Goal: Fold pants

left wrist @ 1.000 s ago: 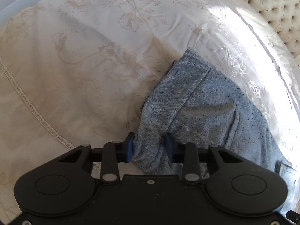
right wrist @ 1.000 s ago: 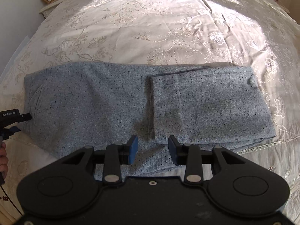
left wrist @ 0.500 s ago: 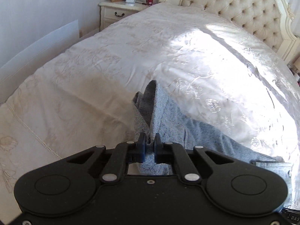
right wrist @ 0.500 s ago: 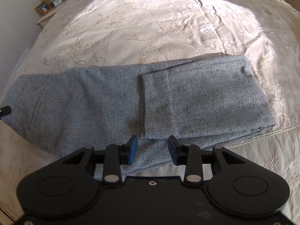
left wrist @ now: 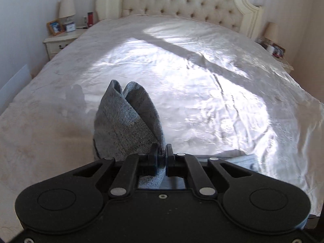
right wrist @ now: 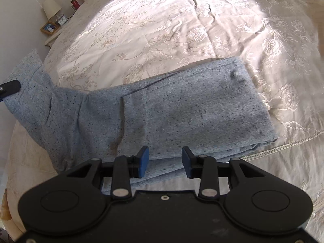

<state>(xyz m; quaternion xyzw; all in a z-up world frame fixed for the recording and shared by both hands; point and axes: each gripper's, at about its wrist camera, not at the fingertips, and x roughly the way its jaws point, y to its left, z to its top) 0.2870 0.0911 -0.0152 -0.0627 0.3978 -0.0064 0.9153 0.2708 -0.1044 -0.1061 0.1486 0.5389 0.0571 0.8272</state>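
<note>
Clamped on a bunched end of the grey-blue pants point(left wrist: 129, 125), the left gripper point(left wrist: 161, 158) held that fabric lifted off the bedspread point(left wrist: 212, 93). Further right, the rest lay folded flat, with the right gripper point(right wrist: 165, 162) spread wide above its near edge, grasping nothing.

Pants point(right wrist: 172, 109) lie on the bed point(right wrist: 182, 30), left end raised.

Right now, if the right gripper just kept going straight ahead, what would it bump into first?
Most likely the pants: the open right gripper points straight at their folded part on the bed, though depth is hard to judge.
</note>
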